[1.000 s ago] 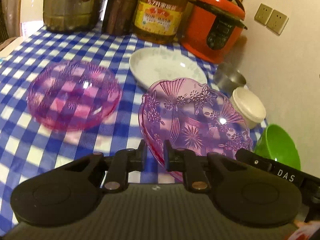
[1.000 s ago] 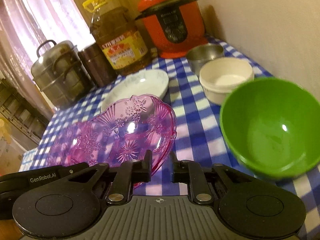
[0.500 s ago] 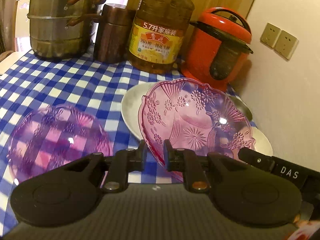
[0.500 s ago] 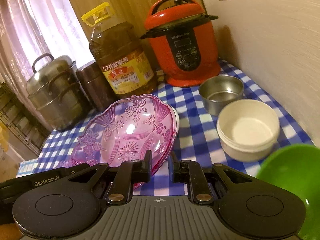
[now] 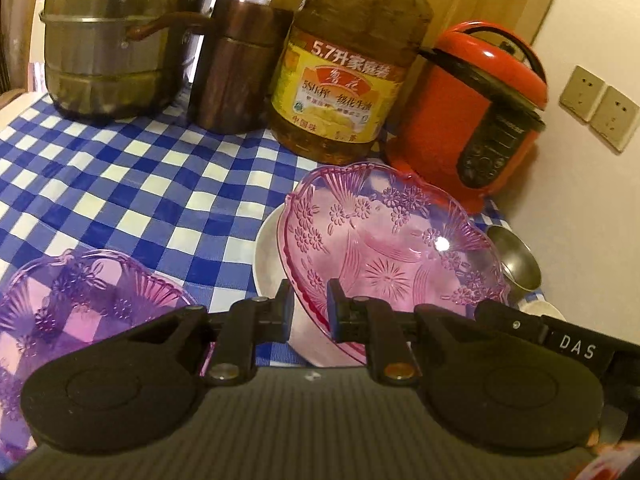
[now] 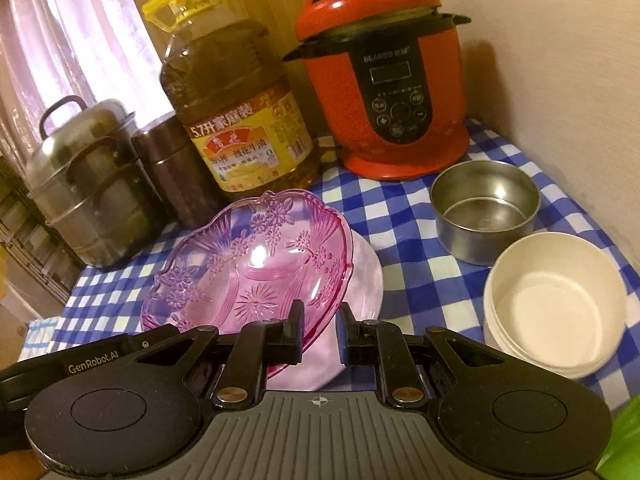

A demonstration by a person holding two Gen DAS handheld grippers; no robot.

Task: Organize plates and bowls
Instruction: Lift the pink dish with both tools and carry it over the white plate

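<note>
I have the pink glass dish (image 5: pixel 394 256) pinched at its near rim from both sides: my left hand-held gripper (image 5: pixel 308 312) is clenched on the rim at the dish's left edge as its own camera sees it, and my right hand-held gripper (image 6: pixel 319 334) is clenched on the rim nearest its own camera. The dish sits tilted between the two tools, its patterned hollow turned toward both cameras, and it reaches forward and away from each pair of fingers. It is above the white plate (image 6: pixel 362 276), which lies flat on the blue-checked worktop (image 5: pixel 132 196); whether the dish touches the plate I cannot tell. In the left view a second pink dish (image 5: pixel 76 304) rests on the cloth just left of my left tool, apart from the one I hold. To the right of the plate, in the right view, stand a steel bowl (image 6: pixel 486 210) and, nearer, a white bowl (image 6: pixel 554 304), close beside each other. A green bowl (image 6: pixel 624 440) shows only as a sliver at the lower right edge. Along the back stand a steel steamer pot (image 5: pixel 120 36), a brown canister (image 5: pixel 236 64), an oil bottle (image 5: pixel 352 68) and a red cooker (image 6: pixel 384 76).
</note>
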